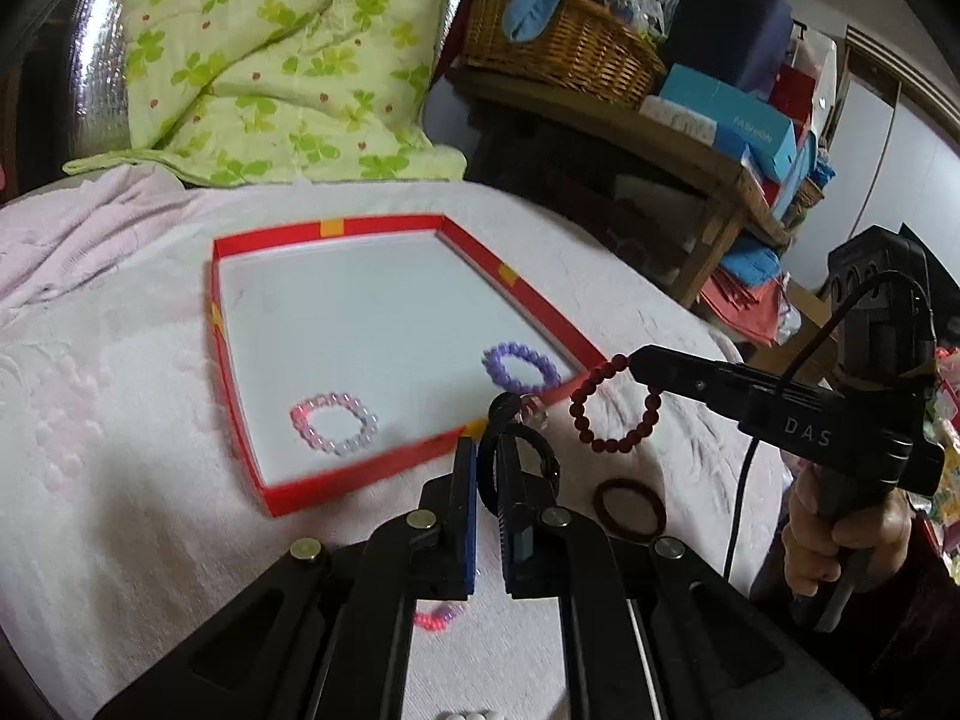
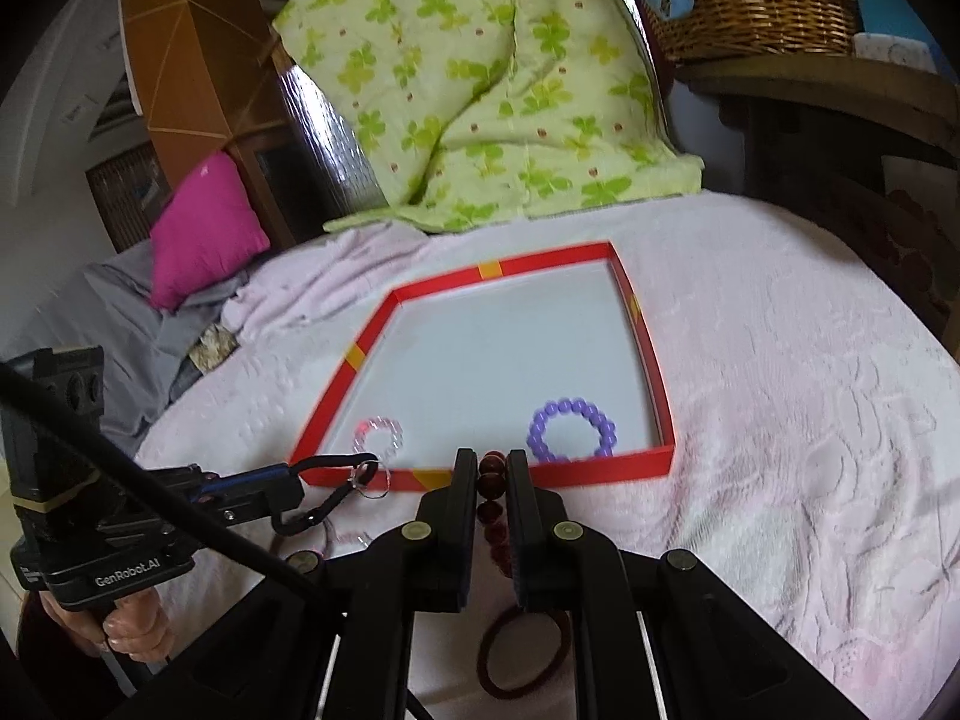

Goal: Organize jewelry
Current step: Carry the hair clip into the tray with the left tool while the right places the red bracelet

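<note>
A red-rimmed tray point(image 1: 516, 282) point(image 2: 654, 372) with a white floor lies on the pink bedspread. In it lie a purple bead bracelet point(image 1: 521, 367) point(image 2: 571, 429) and a pale pink bead bracelet point(image 1: 334, 423) point(image 2: 379, 433). My left gripper point(image 1: 487, 450) point(image 2: 294, 483) is shut on a black cord with a carabiner and key ring point(image 1: 528, 438) point(image 2: 324, 504), held just off the tray's near corner. My right gripper point(image 2: 492, 462) point(image 1: 636, 363) is shut on a dark red bead bracelet point(image 1: 612, 411) point(image 2: 491, 498), hanging above the tray's near rim.
A dark brown bangle point(image 1: 630, 509) point(image 2: 522, 654) lies on the bedspread near the grippers. A bright pink bead bracelet point(image 1: 438, 617) shows under my left gripper. A green floral quilt point(image 1: 288, 54) lies beyond the tray. A wooden table with a wicker basket point(image 1: 564, 42) stands right.
</note>
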Tool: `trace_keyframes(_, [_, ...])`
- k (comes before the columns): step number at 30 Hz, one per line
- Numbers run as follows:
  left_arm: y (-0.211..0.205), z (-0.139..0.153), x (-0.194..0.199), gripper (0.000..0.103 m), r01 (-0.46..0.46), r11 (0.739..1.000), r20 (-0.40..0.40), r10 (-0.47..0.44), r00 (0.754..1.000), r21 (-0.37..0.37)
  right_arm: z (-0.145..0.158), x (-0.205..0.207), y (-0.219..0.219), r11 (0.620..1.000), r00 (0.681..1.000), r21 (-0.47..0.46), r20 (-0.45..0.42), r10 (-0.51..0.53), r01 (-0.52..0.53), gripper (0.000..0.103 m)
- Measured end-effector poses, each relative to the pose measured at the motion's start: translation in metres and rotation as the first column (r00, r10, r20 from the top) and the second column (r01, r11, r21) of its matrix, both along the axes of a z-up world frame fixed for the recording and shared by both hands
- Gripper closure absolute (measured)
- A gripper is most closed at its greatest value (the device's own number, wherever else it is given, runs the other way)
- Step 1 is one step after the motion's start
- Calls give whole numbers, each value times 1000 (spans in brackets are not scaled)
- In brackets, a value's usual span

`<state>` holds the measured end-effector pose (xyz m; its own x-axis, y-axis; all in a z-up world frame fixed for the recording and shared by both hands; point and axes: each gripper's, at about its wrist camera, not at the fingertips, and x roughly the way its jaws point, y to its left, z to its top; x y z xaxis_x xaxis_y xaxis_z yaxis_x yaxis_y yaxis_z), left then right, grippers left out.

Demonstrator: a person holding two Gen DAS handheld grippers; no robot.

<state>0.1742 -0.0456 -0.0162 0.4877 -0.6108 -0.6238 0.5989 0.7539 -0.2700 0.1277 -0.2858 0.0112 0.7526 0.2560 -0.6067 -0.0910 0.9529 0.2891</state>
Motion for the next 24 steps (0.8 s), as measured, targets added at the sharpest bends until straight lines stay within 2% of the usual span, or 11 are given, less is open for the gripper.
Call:
trace_keyframes(6, [4,6,7,96,-47,999,36,47,998,-26,14,9,-1,1000,999,23,40,-16,15,93])
trace_keyframes(12, [-3,6,15,97,-74,997,62,74,995,-7,21,24,3,1000,998,2,67,-13,13,93])
trace_keyframes(17, [-19,0,32,96,-119,990,91,112,989,70,19,50,-1,999,998,35,54,-20,18,92])
trace_keyframes(24, [-33,-10,49,96,-163,973,112,146,983,161,0,108,-8,995,999,100,-14,-29,31,92])
